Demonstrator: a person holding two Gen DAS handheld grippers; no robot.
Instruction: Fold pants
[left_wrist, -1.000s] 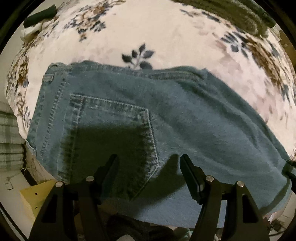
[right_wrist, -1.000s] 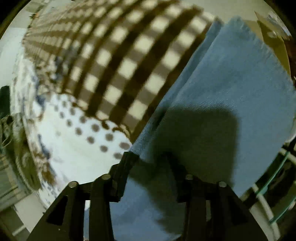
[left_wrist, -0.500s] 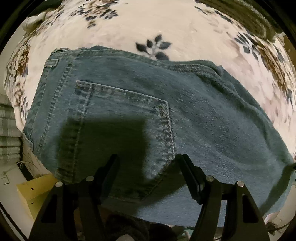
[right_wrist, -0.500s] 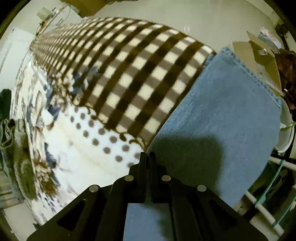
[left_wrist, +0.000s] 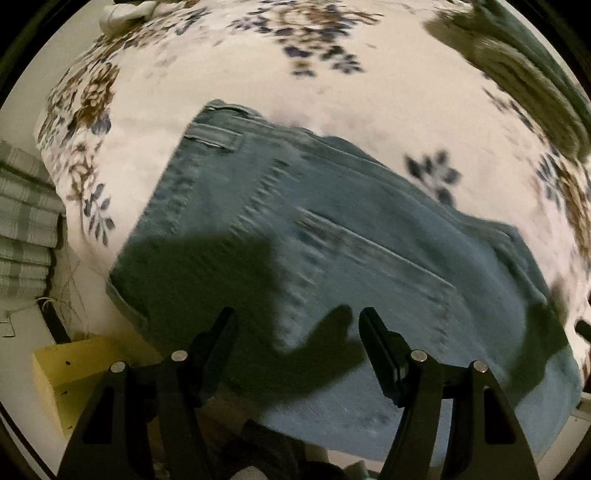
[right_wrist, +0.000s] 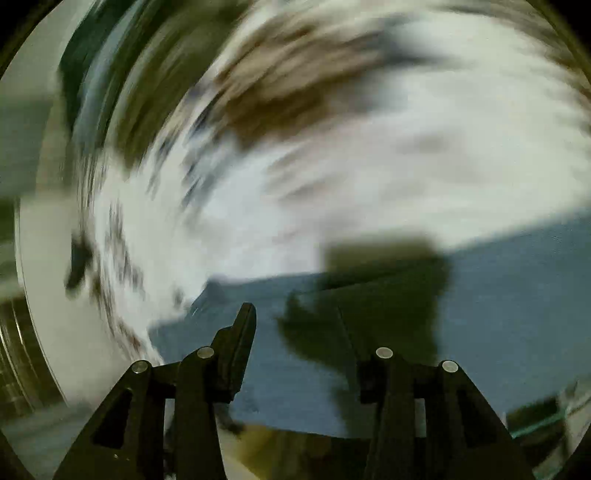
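My left gripper (left_wrist: 297, 326) stands with its jaws wide apart and nothing between them. It hangs above the near part of the pants (left_wrist: 332, 266), and its shadow falls on the denim directly ahead of the fingertips. I cannot tell whether the fingers touch the fabric.

The pants are blue jeans, folded into a compact block. They lie on the floral blanket (left_wrist: 229, 74), with the waistband and a belt loop (left_wrist: 212, 134) toward the far left corner of the block. A back pocket with visible stitching faces up, though motion blur softens its outline. The near edge of the block reaches the edge of the bed.

Beside the bed, at lower left in the left wrist view, sits a yellow box (left_wrist: 70, 373). A stack of green striped fabric (left_wrist: 26, 221) lies at the left edge. A dark ribbed cloth (left_wrist: 524, 74) rests on the blanket at the upper right.

My right gripper (right_wrist: 299, 325) also has its jaws spread wide, and it grips nothing. The right wrist view is heavily blurred. Only a flat area of the pants (right_wrist: 498, 295) is readable below and ahead of the fingers, with the pale patterned blanket (right_wrist: 295, 184) beyond it.
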